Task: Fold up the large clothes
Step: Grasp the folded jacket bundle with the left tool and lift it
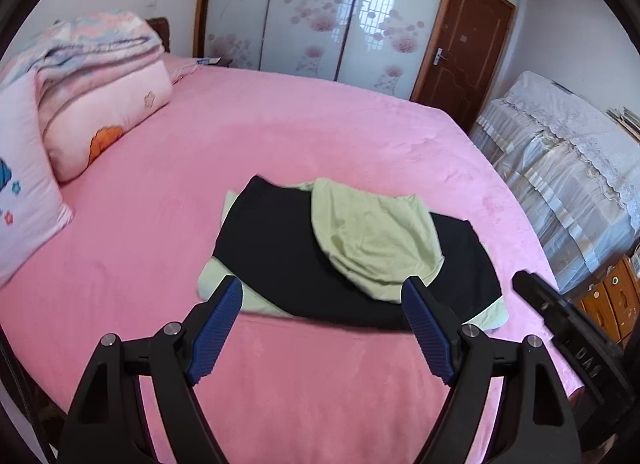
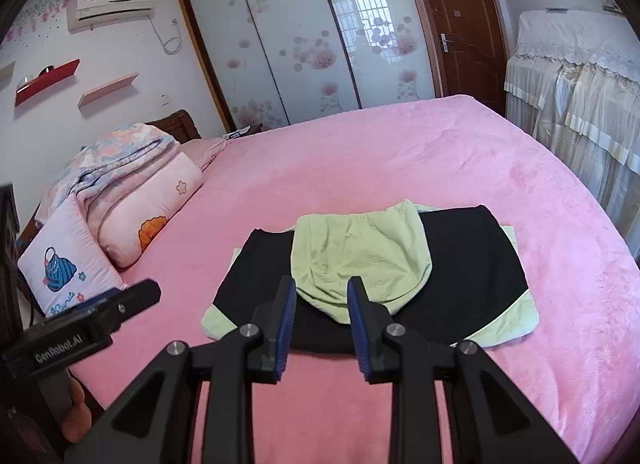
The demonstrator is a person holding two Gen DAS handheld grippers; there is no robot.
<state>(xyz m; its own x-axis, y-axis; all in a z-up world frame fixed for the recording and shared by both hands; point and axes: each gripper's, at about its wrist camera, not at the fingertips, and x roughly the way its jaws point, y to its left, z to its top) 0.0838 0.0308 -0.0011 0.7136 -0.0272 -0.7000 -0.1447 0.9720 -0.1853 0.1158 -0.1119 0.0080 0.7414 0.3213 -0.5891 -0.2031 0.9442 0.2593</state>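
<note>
- Lying folded on the pink bed [image 1: 320,111], the garment [image 1: 280,256] sits in the lower middle of the left wrist view: a black panel with pale green edges.
- A pale green hood-like flap [image 1: 372,236] is laid over the black part, right of centre.
- In the right wrist view the same garment [image 2: 472,264] sits mid-frame, with green corners poking out at lower left and lower right.
- The left tool [image 1: 322,290] is released, its blue pads [image 1: 218,332] spread wide at the bottom of its view; nothing lies between them, and they hang above the garment's near edge.
- The right tool [image 2: 321,288] is parted only a little, its pads [image 2: 286,328] close together with a narrow gap; nothing is gripped, and the tips line up with the green flap's near hem without visibly touching it.
- The right tool's black body shows at the lower right edge of the left view; the left tool's body, with white lettering, shows at the lower left of the right view.
- Pillows [image 2: 152,219] and a folded quilt [image 2: 120,155] are stacked at the left of the bed.
- Sliding wardrobe doors [image 2: 288,47] with pink flowers fill the upper middle; a brown door [image 2: 460,23] stands to their right.
</note>
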